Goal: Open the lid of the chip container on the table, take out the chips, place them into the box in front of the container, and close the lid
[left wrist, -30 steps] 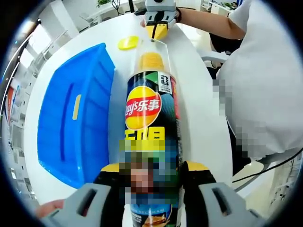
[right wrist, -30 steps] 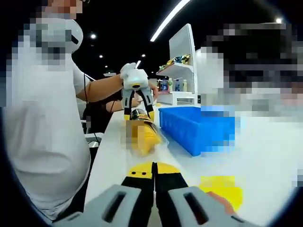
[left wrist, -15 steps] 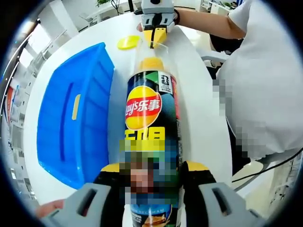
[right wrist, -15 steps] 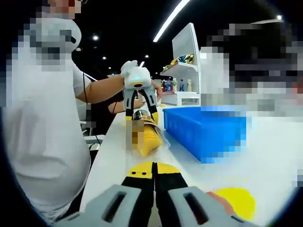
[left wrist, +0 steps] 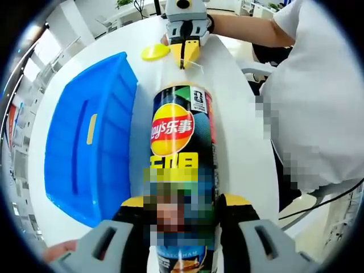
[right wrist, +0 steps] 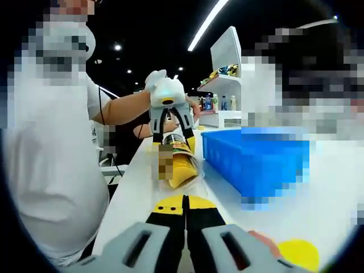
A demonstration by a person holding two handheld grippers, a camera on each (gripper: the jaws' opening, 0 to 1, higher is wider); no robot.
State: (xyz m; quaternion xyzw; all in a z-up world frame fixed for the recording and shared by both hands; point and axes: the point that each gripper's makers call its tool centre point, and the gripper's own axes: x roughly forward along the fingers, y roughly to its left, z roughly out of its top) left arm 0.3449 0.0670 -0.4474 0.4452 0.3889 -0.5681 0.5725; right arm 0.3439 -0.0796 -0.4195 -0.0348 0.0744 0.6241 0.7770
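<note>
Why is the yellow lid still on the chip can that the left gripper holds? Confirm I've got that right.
Not right. The yellow lid is off, lying on the table beyond the chip can, as the left gripper view shows. The left gripper does hold the can.

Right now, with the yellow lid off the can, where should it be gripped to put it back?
Its rim. The yellow lid lies flat on the table beside the blue box, so probably come from above on the side away from the box and pinch across its edge. Both grippers look busy: left gripper clamps the chip can, right gripper pinches the clear tray.
</note>
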